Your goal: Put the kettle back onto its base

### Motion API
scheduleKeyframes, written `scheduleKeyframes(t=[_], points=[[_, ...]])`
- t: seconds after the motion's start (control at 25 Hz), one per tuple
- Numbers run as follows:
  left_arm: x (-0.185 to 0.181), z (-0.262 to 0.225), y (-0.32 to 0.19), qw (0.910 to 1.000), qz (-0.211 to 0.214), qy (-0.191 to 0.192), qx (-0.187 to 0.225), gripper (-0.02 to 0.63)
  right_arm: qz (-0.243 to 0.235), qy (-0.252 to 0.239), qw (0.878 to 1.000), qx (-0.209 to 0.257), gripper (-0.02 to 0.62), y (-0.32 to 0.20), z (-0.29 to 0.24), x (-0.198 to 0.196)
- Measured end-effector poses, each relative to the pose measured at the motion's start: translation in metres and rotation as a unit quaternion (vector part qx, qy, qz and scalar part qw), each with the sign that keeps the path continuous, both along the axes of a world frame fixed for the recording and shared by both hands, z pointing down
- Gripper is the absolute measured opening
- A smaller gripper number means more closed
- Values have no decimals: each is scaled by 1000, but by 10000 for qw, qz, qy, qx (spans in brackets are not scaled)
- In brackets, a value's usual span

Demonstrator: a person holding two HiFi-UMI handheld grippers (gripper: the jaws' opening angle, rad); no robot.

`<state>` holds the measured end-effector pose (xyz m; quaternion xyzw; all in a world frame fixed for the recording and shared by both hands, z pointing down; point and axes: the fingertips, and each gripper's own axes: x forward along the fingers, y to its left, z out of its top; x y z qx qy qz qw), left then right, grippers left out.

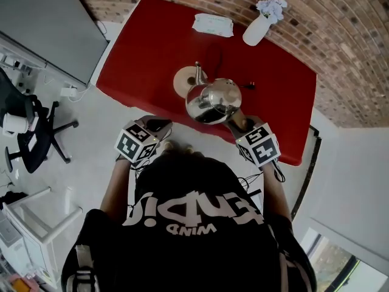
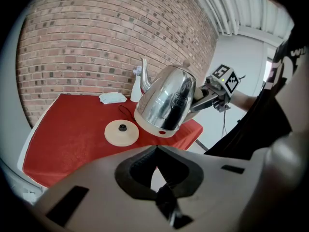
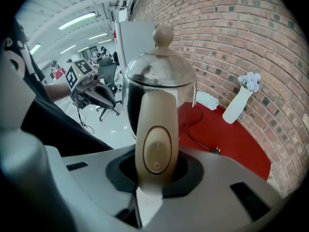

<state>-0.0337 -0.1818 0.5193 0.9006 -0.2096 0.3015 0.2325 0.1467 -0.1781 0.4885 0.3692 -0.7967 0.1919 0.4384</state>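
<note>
1. Desk (image 1: pixel 152 35): covered in red, its far edge against a brick wall.
2. Base (image 1: pixel 182 83) (image 2: pixel 121 132): a round beige disc lying flat on the desk, close to the near edge and about midway along it. Nothing stands on it.
3. Kettle (image 1: pixel 213 100) (image 2: pixel 166 105) (image 3: pixel 157 81): polished steel, lifted clear of the desk and tilted, with its spout towards the far edge. It hangs over the near edge, just beside the base on the right (in the head view its body overlaps the disc's rim). It is not seated.
4. Right gripper (image 1: pixel 240 125) (image 3: pixel 154 170): I have its jaws closed on the kettle's beige handle, just below the oval switch, and they carry the whole kettle.
5. Left gripper (image 1: pixel 155 126) (image 2: pixel 161 187): I keep it off the near edge, left of the kettle. Its jaws are drawn together with nothing between them.
6. Vase (image 1: pixel 256 29) (image 3: pixel 237 105): white, holding pale flowers, at the far right corner.
7. Packet (image 1: pixel 213 24): flat and white, at the far edge.
8. Cord (image 3: pixel 193 129): black, trailing loose across the red cover.
</note>
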Motion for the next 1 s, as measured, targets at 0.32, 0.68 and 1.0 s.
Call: scheduleKeyframes(t=[0.32, 0.68, 1.0], points=[[10, -1, -8, 9998, 164, 94, 31, 9, -148, 140, 9996, 169, 81, -50, -7, -11], [19, -1, -11, 9996, 289, 72, 30, 9, -207, 253, 9992, 244, 81, -101, -8, -15], [14, -2, -14, 9997, 224, 40, 56, 9, -248, 282, 9992, 135, 81, -119, 9, -25]])
